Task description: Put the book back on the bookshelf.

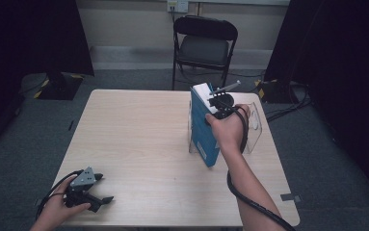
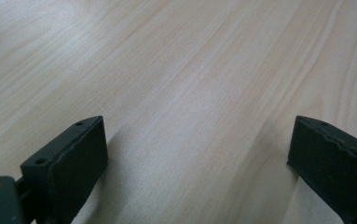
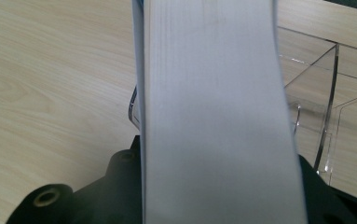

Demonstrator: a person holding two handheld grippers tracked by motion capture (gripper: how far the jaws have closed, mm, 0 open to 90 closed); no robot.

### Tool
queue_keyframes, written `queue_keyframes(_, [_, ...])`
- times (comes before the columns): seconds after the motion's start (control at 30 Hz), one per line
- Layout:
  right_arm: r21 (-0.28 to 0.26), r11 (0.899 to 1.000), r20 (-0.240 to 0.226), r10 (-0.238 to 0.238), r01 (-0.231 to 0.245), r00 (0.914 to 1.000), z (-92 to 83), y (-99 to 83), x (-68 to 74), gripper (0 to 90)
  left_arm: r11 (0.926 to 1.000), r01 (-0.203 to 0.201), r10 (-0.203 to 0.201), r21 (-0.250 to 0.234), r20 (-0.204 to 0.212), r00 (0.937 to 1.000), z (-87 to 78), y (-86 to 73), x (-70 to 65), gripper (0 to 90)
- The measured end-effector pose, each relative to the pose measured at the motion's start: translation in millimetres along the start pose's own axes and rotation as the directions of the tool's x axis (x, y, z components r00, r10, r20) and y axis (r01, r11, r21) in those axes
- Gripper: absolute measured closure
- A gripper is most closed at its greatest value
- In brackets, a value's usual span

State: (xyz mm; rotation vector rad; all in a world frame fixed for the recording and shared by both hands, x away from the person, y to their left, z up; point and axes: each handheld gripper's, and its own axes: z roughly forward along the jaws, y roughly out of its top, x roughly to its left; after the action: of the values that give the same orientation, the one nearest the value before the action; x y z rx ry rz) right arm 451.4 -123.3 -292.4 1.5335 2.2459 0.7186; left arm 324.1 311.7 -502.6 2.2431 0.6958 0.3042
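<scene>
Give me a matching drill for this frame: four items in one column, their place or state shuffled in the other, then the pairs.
Items:
1. blue book
2. left gripper
3. clear stand
4. folding chair

Place or state:
A. on the floor beyond the far edge of the table
B. jaws wide apart, nothing between them, low over the near left corner
C. held upright in the right gripper, page edges facing that gripper's camera
D. transparent, standing on the table at its right side, next to the book

Pairs: 1-C, 2-B, 3-D, 4-A
</scene>
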Motion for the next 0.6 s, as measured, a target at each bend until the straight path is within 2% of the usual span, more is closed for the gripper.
queue_keyframes(0.37, [-0.026, 0.999, 0.005, 0.025, -0.024, 0.9997, 7.1, 1.9, -0.2, 61.6, 1.0000, -0.001, 0.001, 0.000, 0.000, 1.0000, 0.0, 0.0, 0.0, 4.2])
queue_keyframes(0.6, [-0.056, 0.998, 0.021, 0.018, -0.017, 0.9996, 7.5, 4.4, 1.4, 61.5, 1.0000, -0.001, 0.001, 0.000, 0.000, 1.0000, 0.0, 0.0, 0.0, 4.2])
